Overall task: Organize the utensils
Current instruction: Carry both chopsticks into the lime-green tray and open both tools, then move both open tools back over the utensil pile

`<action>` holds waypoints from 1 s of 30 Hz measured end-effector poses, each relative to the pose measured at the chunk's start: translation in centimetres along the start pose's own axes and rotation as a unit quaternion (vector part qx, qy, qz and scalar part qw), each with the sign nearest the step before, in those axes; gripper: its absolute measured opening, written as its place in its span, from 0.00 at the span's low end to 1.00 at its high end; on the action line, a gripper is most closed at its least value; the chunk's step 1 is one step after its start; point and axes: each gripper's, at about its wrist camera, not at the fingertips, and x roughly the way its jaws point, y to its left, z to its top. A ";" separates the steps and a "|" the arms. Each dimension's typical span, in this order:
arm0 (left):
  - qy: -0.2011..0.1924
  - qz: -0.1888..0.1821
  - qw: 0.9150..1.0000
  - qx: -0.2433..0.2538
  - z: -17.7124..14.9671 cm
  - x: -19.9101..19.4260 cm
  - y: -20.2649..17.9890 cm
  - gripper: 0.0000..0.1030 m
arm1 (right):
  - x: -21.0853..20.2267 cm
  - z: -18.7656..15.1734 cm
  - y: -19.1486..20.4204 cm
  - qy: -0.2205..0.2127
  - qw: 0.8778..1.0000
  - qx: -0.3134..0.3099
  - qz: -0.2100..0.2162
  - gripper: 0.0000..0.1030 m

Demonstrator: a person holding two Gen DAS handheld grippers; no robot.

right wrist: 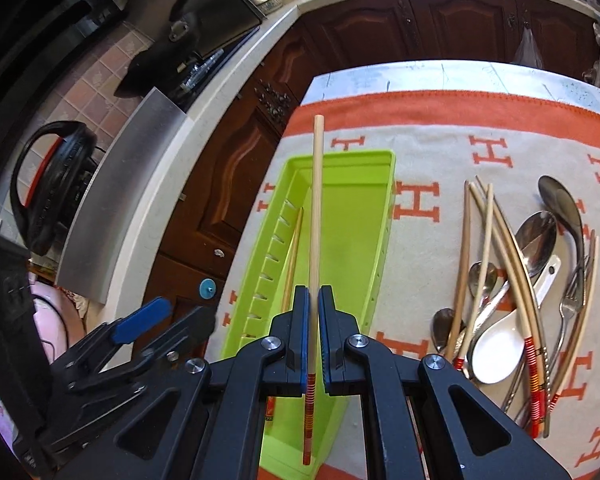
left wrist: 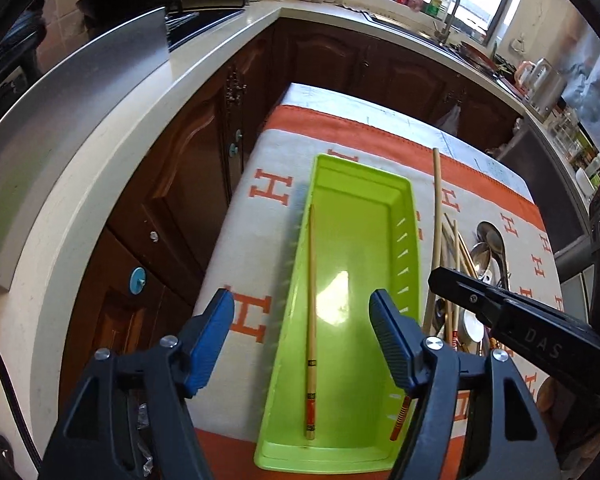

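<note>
Presently, item one: chopstick (right wrist: pixel 315 216), pale wood with a red-and-orange striped butt end, pinched between the pressed-together jaws of the right gripper (right wrist: pixel 311 308); held lengthwise above the green tray (right wrist: pixel 374 216), tip pointing toward the tray's far end, butt hanging below the pads; judged step: carrying a sorted piece to the tray for deposit; next move judged to call for lowering until parallel with the tray floor, aligning beside the piece already there, then parting the jaws without flicking the stick over the rim.

Item two: chopstick in tray (left wrist: pixel 311 320), same pale wood, red and black bands near the butt; lying flat along the tray's left inner side, butt toward the near end; already placed.

Item three: left gripper (left wrist: pixel 302 340), jaws spread wide, nothing between the pads; poised over the near half of the tray, straddling the placed stick without touching it.

Item four: green tray, shallow, glossy lime plastic, slotted along both long walls; resting on the table (left wrist: pixel 260 184) on a cream cloth with orange H motifs and an orange border.

Item five: unsorted pile (right wrist: pixel 512 280) to the tray's right, well apart from it; several further chopsticks with red-wound ends, metal spoons, a fork (right wrist: pixel 572 292), a white ceramic spoon (right wrist: pixel 496 348); overlapping, not yet sorted; most of the task judged outstanding.
</note>
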 end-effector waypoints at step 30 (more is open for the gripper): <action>-0.015 0.064 0.998 0.001 -2.9 -1.7 -0.1 0.80 | -3.4 -6.1 -0.6 0.012 0.994 -0.075 -0.081 0.24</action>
